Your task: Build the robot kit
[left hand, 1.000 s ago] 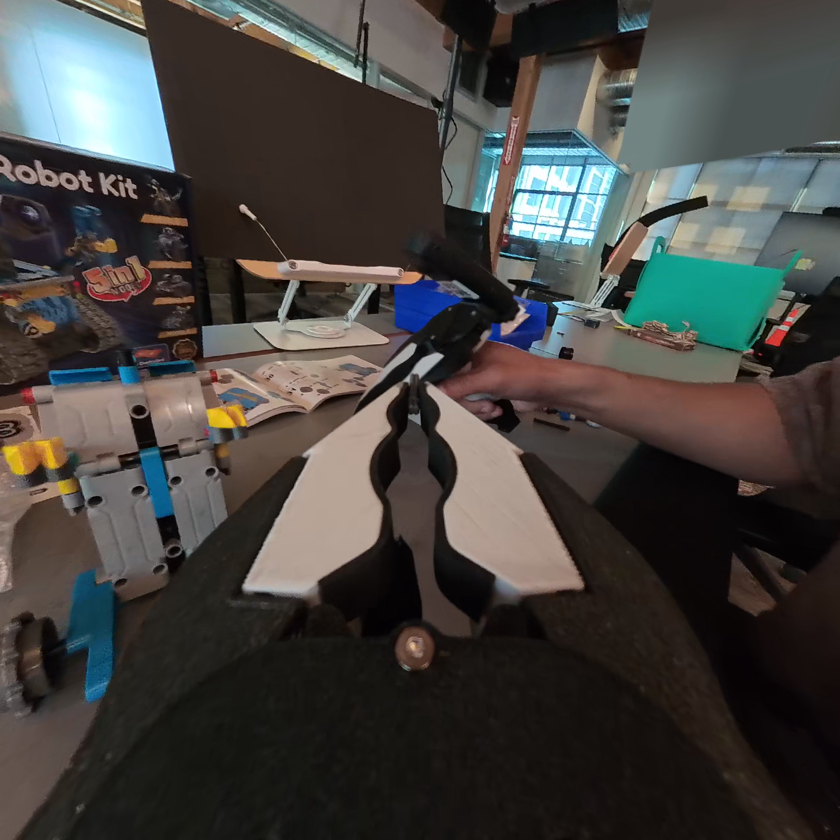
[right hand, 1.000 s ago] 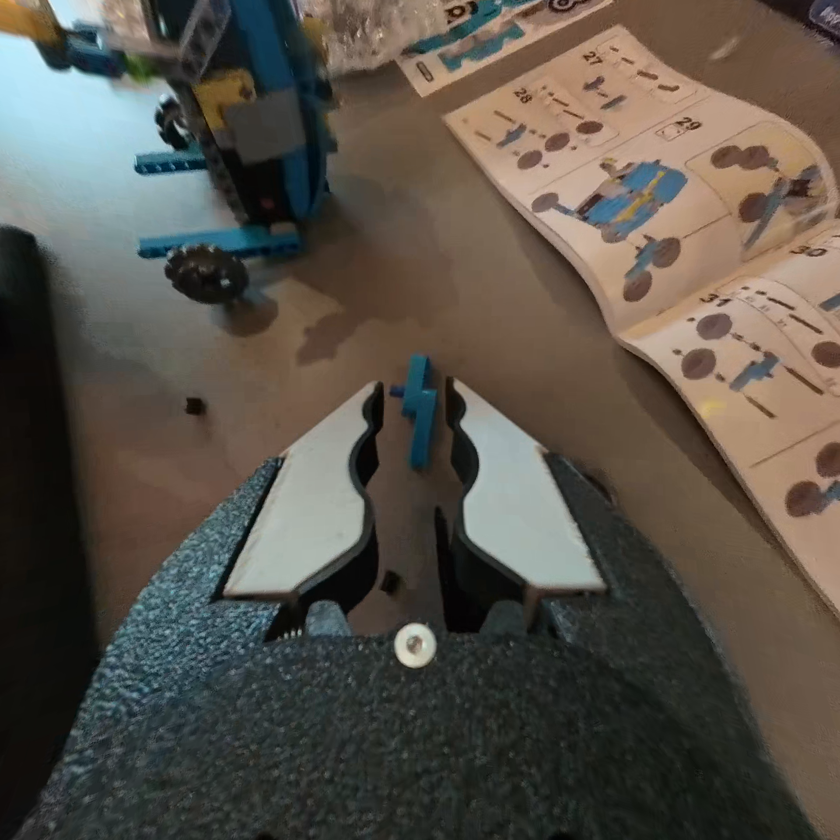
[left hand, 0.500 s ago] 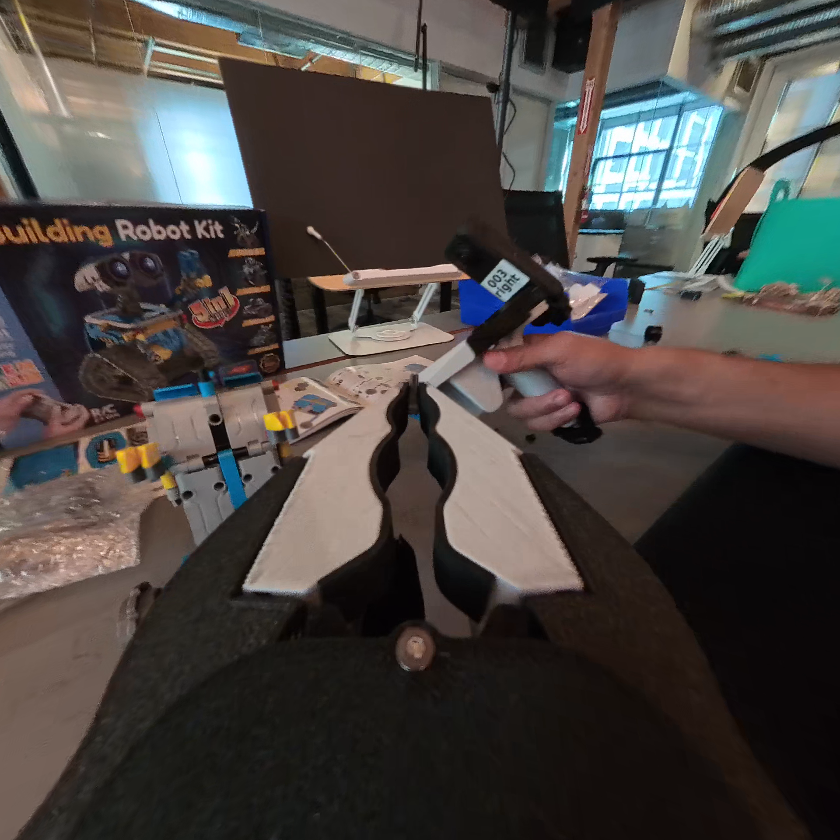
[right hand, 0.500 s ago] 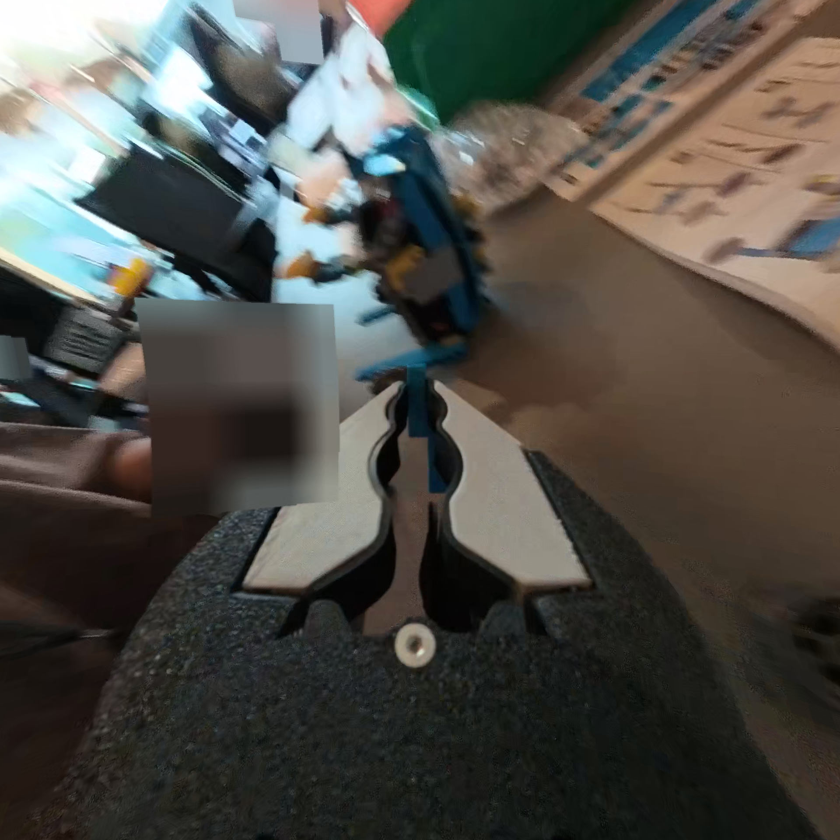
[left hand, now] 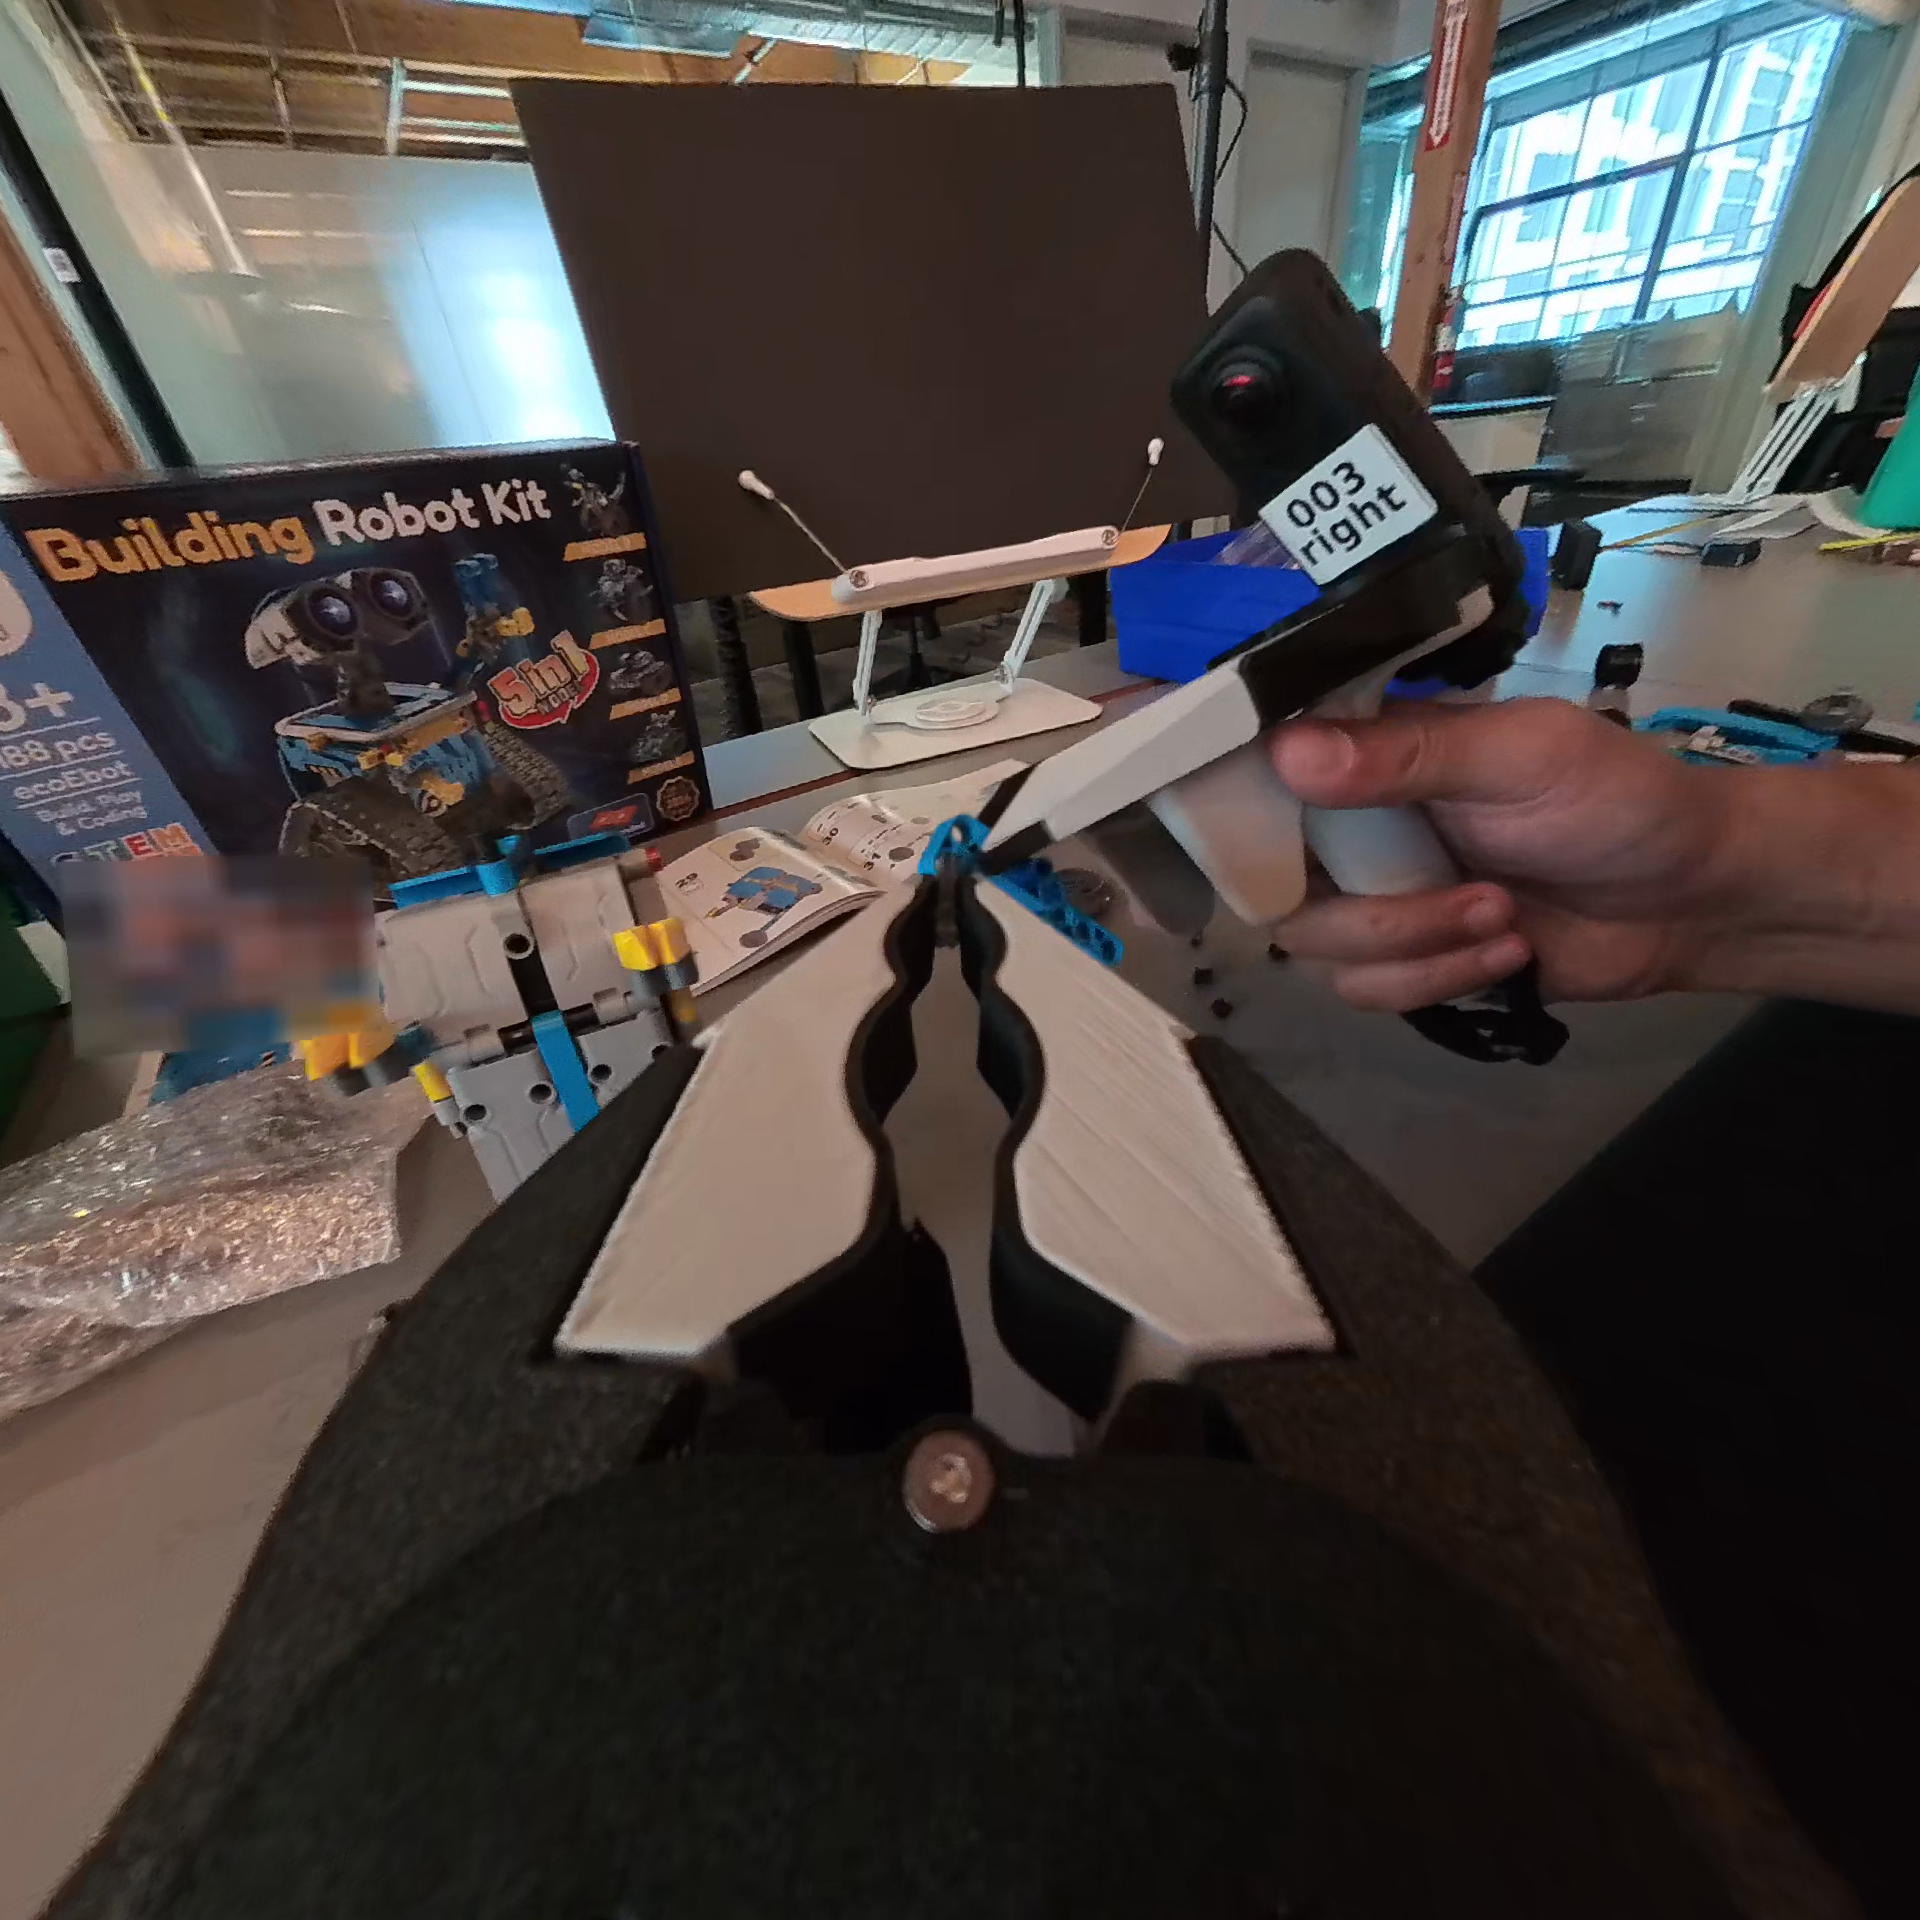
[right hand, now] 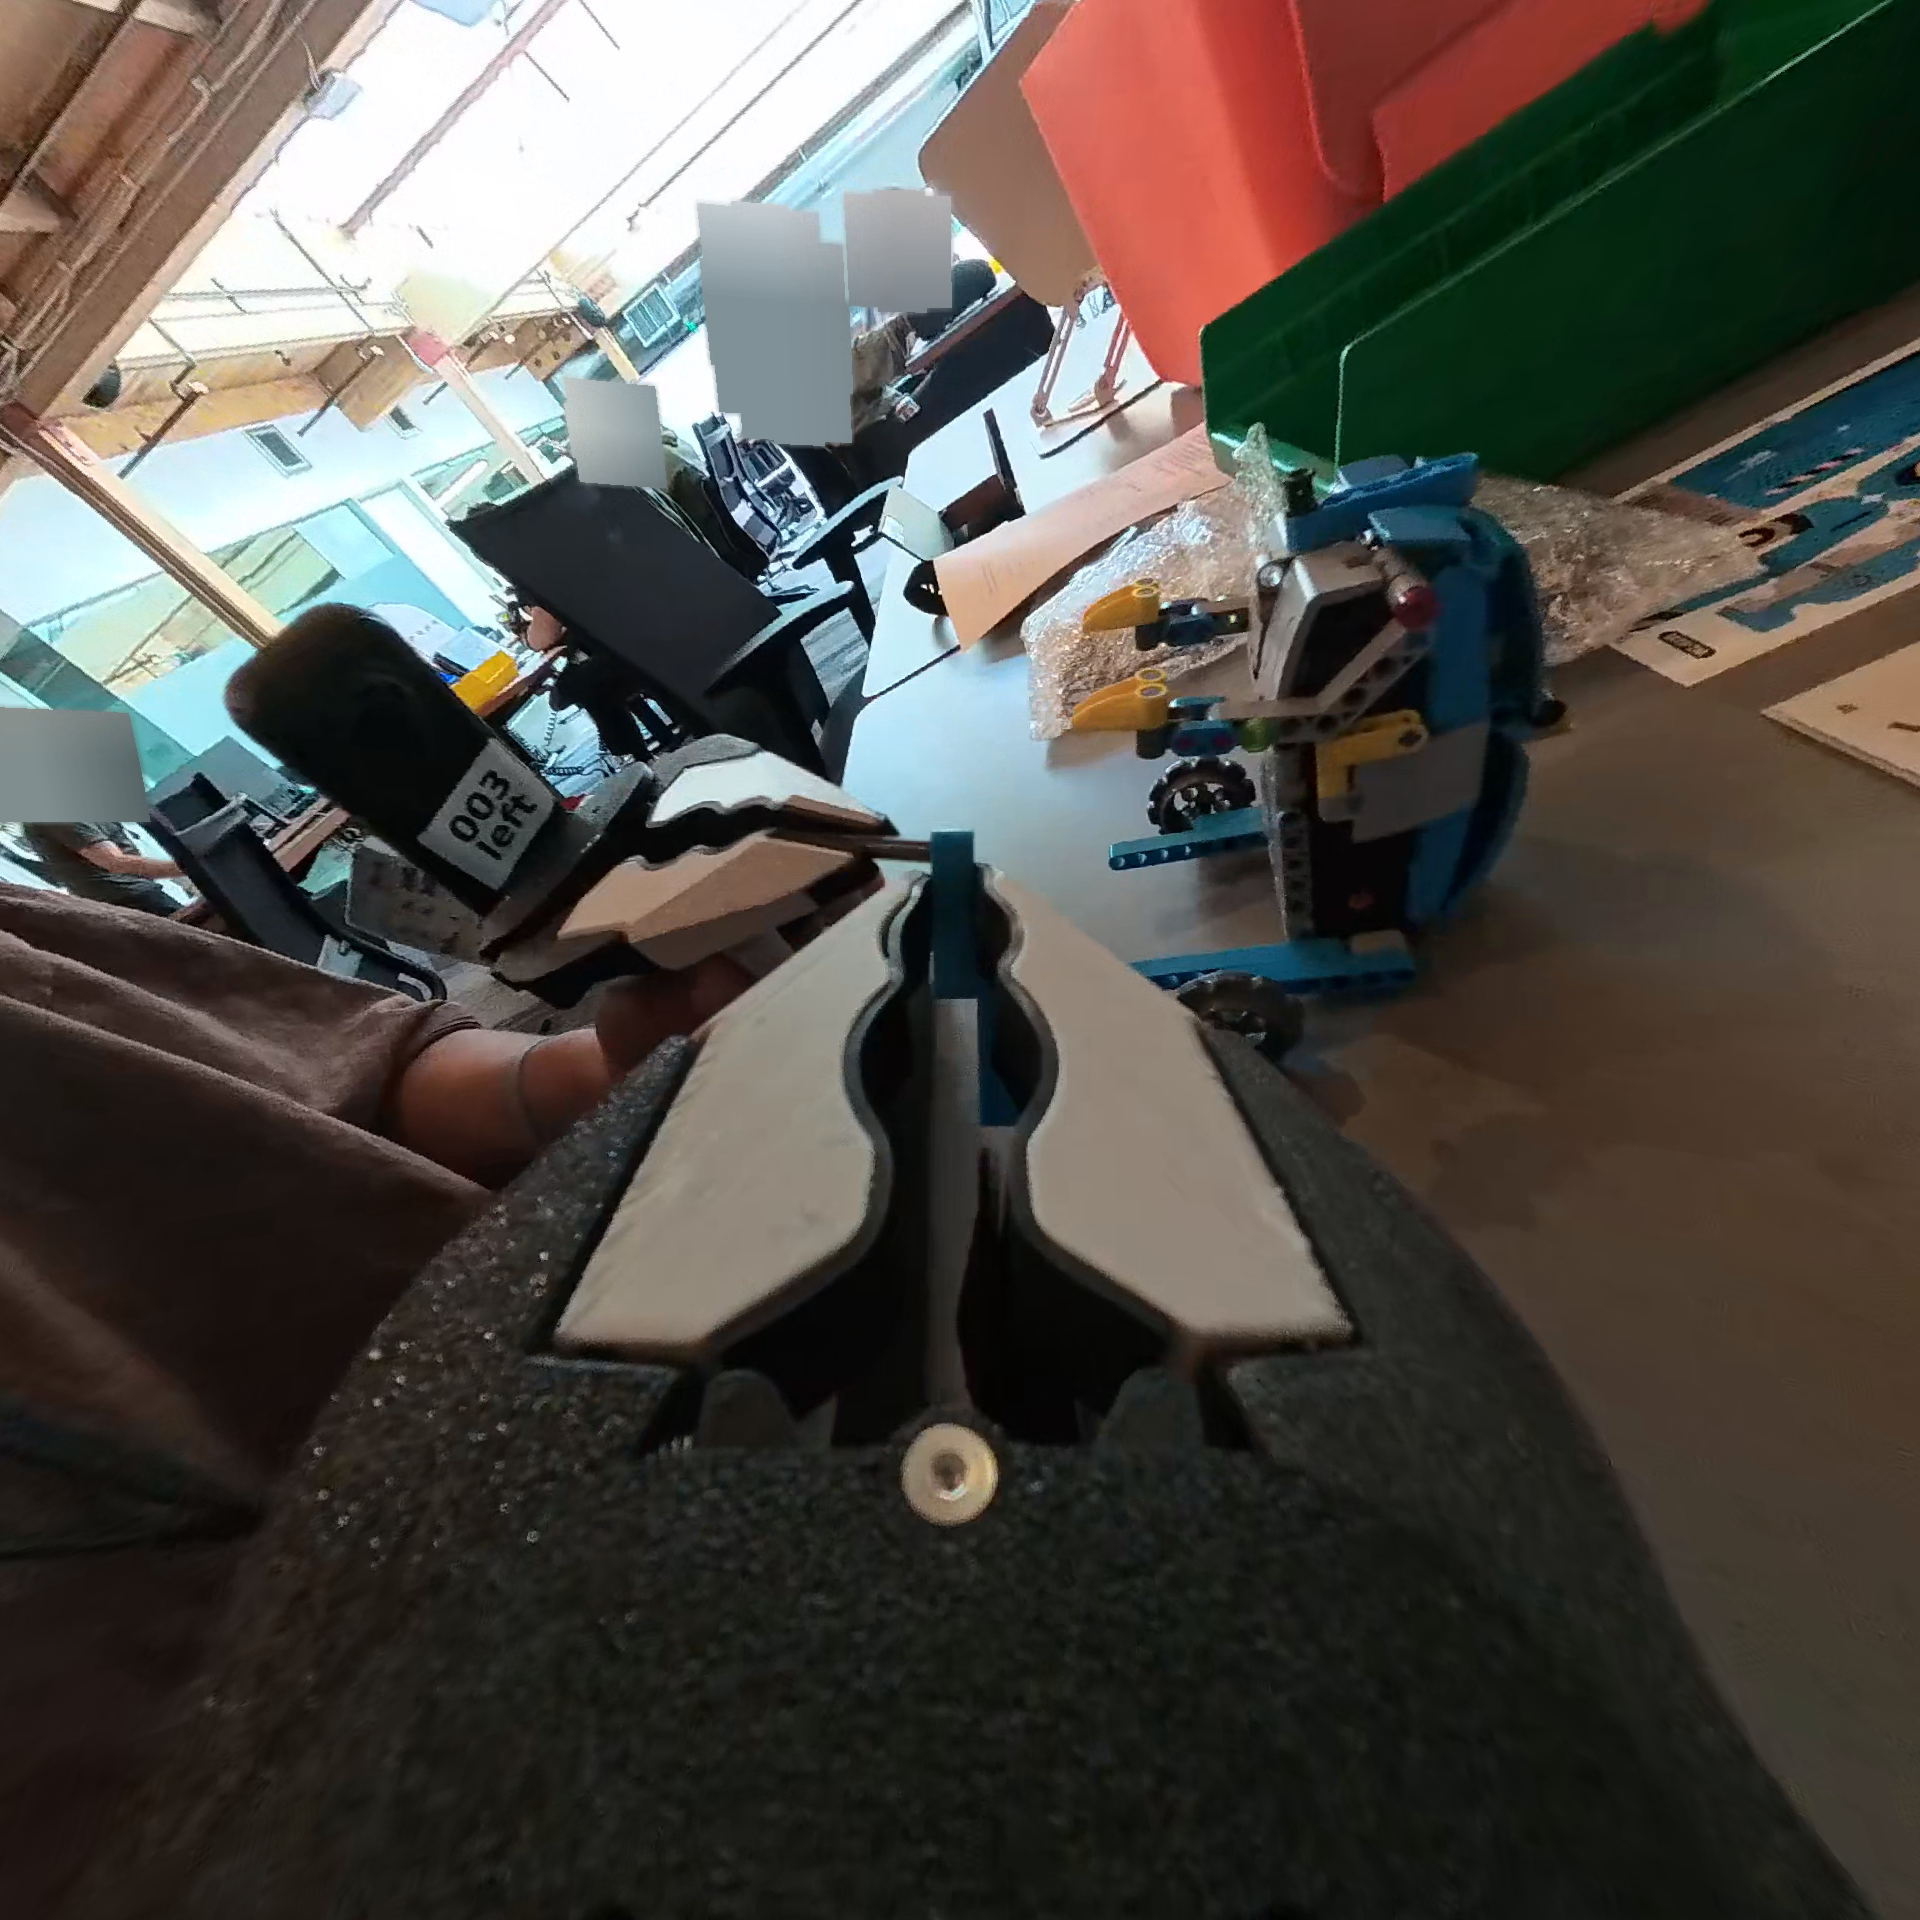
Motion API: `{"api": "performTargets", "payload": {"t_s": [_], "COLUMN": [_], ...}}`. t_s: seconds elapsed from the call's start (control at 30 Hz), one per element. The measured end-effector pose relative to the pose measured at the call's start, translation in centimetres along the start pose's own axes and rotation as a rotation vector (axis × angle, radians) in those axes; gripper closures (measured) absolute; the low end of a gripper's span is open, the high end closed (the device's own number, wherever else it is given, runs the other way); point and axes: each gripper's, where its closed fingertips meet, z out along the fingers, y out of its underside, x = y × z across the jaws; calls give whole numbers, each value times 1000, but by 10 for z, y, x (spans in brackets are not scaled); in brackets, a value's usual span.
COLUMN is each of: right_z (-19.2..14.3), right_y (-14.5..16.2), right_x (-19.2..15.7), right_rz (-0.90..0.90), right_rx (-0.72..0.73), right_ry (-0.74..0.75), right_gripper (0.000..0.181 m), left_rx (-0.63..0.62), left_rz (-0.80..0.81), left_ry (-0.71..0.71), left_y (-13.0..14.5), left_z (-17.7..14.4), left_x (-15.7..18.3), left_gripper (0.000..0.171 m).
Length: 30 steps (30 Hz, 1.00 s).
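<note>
A blue brick piece [right hand: 956, 925], raised above the grey table [right hand: 1558, 1195], sits clamped between the right gripper's [right hand: 954, 883] fingers; the left gripper [left hand: 948, 914], closed on a small dark pin [left hand: 945, 920], meets it beside the half-built toy robot [right hand: 1382, 727].

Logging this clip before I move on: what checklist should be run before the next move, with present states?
1. Right gripper shut on blue beam: ok.
2. Left gripper jaws shut: ok.
3. Something pinched in left gripper: cannot tell.
4. Left gripper's tips meet the beam's end: ok.
5. Model stands apart from both grippers: ok.
6. Booklet lies clear, beyond the tips: ok.
</note>
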Motion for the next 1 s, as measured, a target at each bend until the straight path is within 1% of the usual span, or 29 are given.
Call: {"api": "performTargets", "payload": {"t_s": [0.13, 0.3, 0.43, 0.47, 0.53, 0.57, 0.6, 0.7, 0.8, 0.9, 0.93, 1.0], "right_z": [1, 4, 5, 5, 5, 5, 7, 5, 3, -2, -4, -10], "right_y": [1, -1, 2, 4, 4, 3, 3, -1, -2, -4, -4, -4], "right_x": [4, 7, 12, 14, 13, 11, 6, 4, 10, 18, 23, 35], "right_rz": [-49, -104, -12, -53, -214, -258, -259, -199, -176, -108, -81, 46], "right_rx": [2, 40, 93, 87, 73, 79, 88, 134, 135, 157, 157, 171], "right_ry": [65, 143, 141, 172, 246, 262, 240, 216, 212, 202, 207, 176], "right_gripper": [175, 174, 175, 175, 175, 175, 173, 174, 174, 174, 174, 174], "left_rx": [-31, -46, -81, -95, -93, -80, -67, -35, -34, -41, -59, -88], "left_rz": [50, 68, 98, 95, 66, 33, -5, -65, -121, -156, -158, -163], "left_ry": [-56, -117, -150, -152, -154, -155, -160, -175, -171, -164, -160, -142], "left_y": [4, 5, 9, 11, 11, 9, 7, 3, 5, 7, 10, 15], "left_z": [3, 5, 7, 8, 8, 9, 9, 11, 18, 29, 34, 47], "left_x": [-2, -6, -7, -7, -7, -7, -7, -7, -9, -10, -10, -11], "left_gripper": [168, 168, 169, 168, 168, 169, 168, 168, 168, 168, 168, 168]}}
